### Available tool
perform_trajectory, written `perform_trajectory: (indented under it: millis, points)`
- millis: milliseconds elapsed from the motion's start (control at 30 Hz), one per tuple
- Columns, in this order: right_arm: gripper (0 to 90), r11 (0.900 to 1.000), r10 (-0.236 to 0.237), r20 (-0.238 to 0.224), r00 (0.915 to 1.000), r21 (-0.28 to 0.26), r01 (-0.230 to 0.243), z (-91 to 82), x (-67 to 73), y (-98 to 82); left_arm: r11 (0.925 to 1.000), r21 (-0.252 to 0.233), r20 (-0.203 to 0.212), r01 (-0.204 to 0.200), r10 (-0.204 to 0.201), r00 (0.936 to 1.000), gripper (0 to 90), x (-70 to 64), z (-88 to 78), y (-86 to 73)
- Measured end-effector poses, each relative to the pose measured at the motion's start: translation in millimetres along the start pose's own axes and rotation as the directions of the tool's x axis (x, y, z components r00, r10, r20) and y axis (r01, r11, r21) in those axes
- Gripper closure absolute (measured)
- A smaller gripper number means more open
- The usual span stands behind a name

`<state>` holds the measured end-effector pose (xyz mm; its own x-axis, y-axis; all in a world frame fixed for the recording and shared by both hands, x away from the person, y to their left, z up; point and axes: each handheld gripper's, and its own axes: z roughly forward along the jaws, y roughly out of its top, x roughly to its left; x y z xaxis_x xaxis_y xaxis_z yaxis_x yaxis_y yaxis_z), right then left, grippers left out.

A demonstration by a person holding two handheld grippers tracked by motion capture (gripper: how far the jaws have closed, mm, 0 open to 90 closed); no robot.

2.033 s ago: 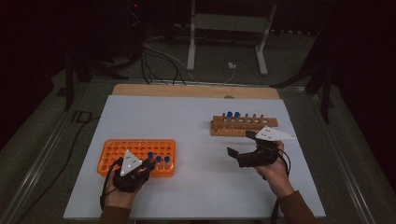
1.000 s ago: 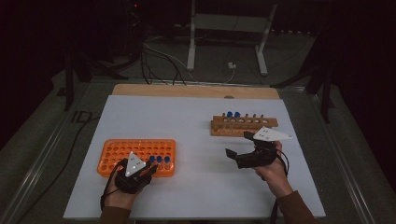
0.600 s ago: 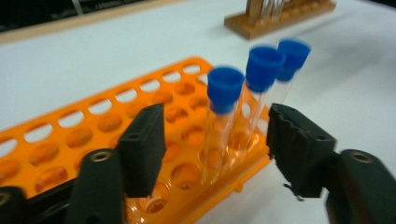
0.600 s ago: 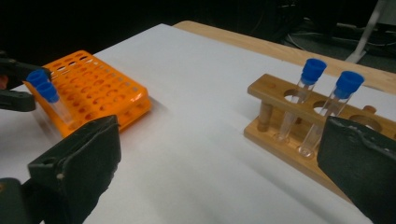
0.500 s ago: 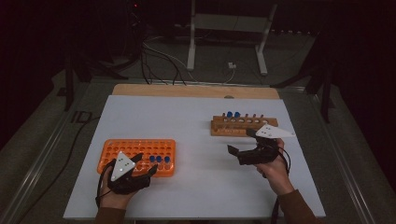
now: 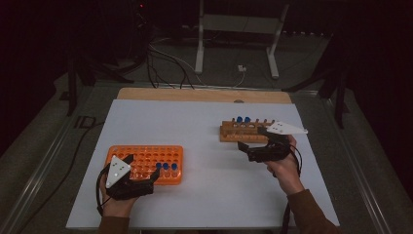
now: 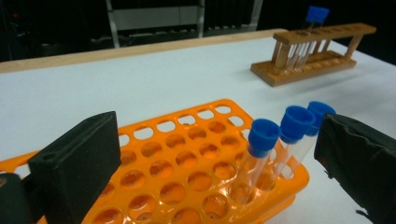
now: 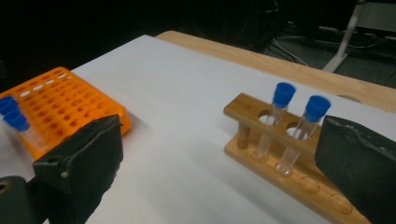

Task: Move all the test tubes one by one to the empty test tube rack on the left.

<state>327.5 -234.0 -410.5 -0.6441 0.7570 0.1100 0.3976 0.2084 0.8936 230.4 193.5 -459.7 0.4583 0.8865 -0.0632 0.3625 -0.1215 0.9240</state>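
Observation:
An orange tube rack (image 6: 141, 156) lies at the near left of the white table, with three blue-capped tubes (image 6: 165, 166) at its near right corner. My left gripper (image 6: 143, 168) hovers at the rack's front edge. Its jaws have just been opening and now stand wide, pads touching nothing. In the left gripper view the three tubes (image 7: 280, 140) stand upright just ahead of the left gripper (image 7: 219, 154). A wooden rack (image 6: 243, 132) at the right holds two blue-capped tubes (image 8: 299, 126). My right gripper (image 6: 248, 148) is open just in front of it, and the right gripper (image 8: 219, 158) is empty.
The white sheet (image 6: 195, 126) covers most of the table, with a wooden strip (image 6: 204, 95) along its far edge. Cables and a metal stand (image 6: 234, 44) lie on the dark floor beyond. Bare sheet lies between the two racks.
The left gripper was shut over the rack's tube corner; its jaws have opened and the hand has drawn back a little toward the near left. The right hand has stayed put.

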Motion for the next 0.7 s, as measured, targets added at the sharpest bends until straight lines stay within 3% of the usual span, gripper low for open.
perform_trajectory:
  millis: [467, 633, 700]
  points:
    - [9.9, 0.999, 0.037, 0.100, 0.9943, 0.006, -0.037, 19.4, -25.5, 16.1, 0.9998, 0.000, 0.007, 0.018, -0.018, 0.9998, 0.9, 0.4, 0.2, -1.9]
    - [18.7, 0.998, 0.055, 0.123, 0.9909, 0.019, -0.058, 29.1, -36.9, 17.1, 0.9998, 0.000, 0.006, 0.018, -0.018, 0.9998, 0.9, 0.6, 0.4, -2.2]
    - [26.5, 0.997, 0.061, 0.127, 0.9899, 0.028, -0.065, 33.2, -41.2, 15.8, 0.9998, 0.000, 0.004, 0.020, -0.020, 0.9998, 0.9, 0.7, 0.3, -2.3]
